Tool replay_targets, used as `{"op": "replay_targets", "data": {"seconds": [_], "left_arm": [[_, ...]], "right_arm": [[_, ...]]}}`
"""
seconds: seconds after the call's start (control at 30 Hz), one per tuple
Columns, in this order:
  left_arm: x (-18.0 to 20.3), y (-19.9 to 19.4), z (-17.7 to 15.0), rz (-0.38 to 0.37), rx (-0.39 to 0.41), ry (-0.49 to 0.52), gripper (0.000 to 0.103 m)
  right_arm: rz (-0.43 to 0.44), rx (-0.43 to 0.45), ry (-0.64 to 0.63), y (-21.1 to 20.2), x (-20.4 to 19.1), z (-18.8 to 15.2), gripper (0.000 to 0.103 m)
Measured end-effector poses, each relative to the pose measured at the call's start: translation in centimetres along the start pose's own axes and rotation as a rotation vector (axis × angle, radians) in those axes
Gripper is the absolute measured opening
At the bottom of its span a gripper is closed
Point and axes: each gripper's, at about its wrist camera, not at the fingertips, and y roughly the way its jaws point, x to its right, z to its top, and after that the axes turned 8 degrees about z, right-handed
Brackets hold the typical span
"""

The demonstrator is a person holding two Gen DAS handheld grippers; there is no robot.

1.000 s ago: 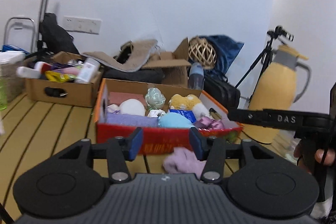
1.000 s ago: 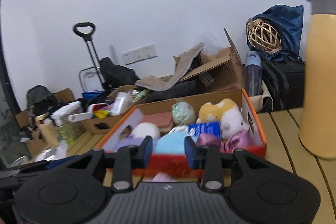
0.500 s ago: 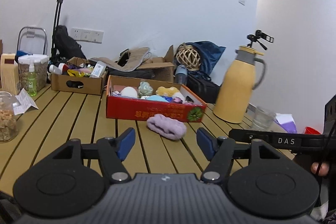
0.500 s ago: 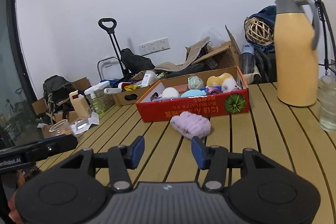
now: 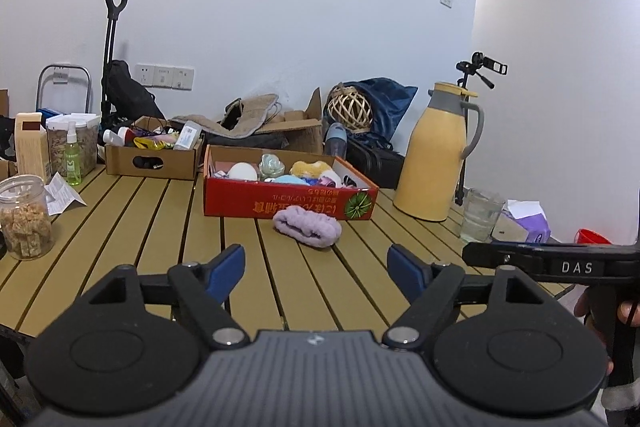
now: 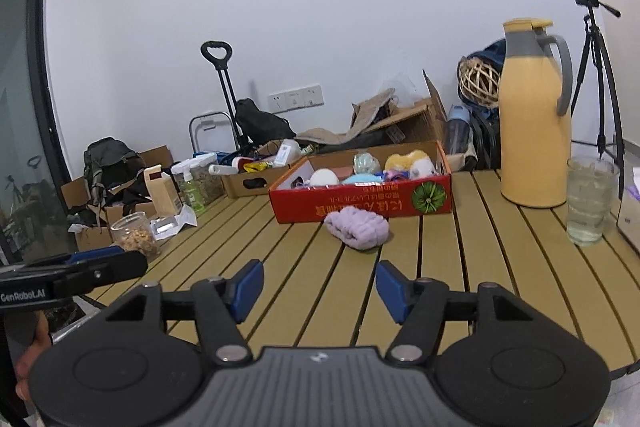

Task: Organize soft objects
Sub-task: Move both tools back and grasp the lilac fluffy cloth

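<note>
From the left wrist view, the left tool (image 5: 316, 267) hovered low over the slatted wooden table (image 5: 132, 227), its blue pads (image 5: 226, 267) spread wide with nothing between them. Ahead of it a lilac cloth (image 5: 307, 227) lay bunched on the table, just in front of the red box (image 5: 288, 201) and well apart from the tool. The box held soft toys, among them a white ball (image 5: 242, 171) and a yellow plush (image 5: 313, 167). A yellow jug (image 5: 438, 155) stood to the right of the box, with a glass (image 5: 480, 215) nearer the table edge. A brown box (image 5: 154, 159) of bottles sat to the left, and a jar (image 5: 25, 223) stood at the table's left edge. The right tool's arm crossed the lower right corner.

From the right wrist view, the right tool (image 6: 319, 285) was likewise spread, empty, over the near slats. The lilac cloth (image 6: 357, 227) lay straight ahead, close against the front of the red box (image 6: 360, 201). The yellow jug (image 6: 534, 115) and glass (image 6: 590, 201) stood to the right, with a tripod (image 6: 600, 67) behind them.
</note>
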Motion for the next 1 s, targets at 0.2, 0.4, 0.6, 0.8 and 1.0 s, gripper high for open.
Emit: {"op": "replay_targets", "data": {"seconds": [0.2, 0.4, 0.6, 0.8, 1.0], "left_arm": [[-0.7, 4.9, 0.0, 0.003, -0.054, 0.001, 0.08], [-2.2, 15.1, 2.9, -0.023, -0.113, -0.017, 0.068], [-3.0, 28.2, 4.8, -0.027, -0.227, -0.043, 0.049], [-3.4, 34.7, 2.9, -0.117, -0.317, -0.131, 0.044], [-3.1, 34.8, 1.8, -0.144, -0.352, -0.145, 0.024]], "right_arm": [[-0.004, -0.023, 0.056, 3.6, 2.4, -0.3, 0.061], [0.05, -0.061, 0.18, 11.3, 6.1, 1.1, 0.06], [0.032, -0.099, 0.286, 20.9, 9.9, 3.3, 0.054], [-0.021, -0.137, 0.351, 27.1, 12.9, 3.2, 0.046], [-0.011, -0.123, 0.328, 27.7, 13.3, 2.9, 0.045]]}}
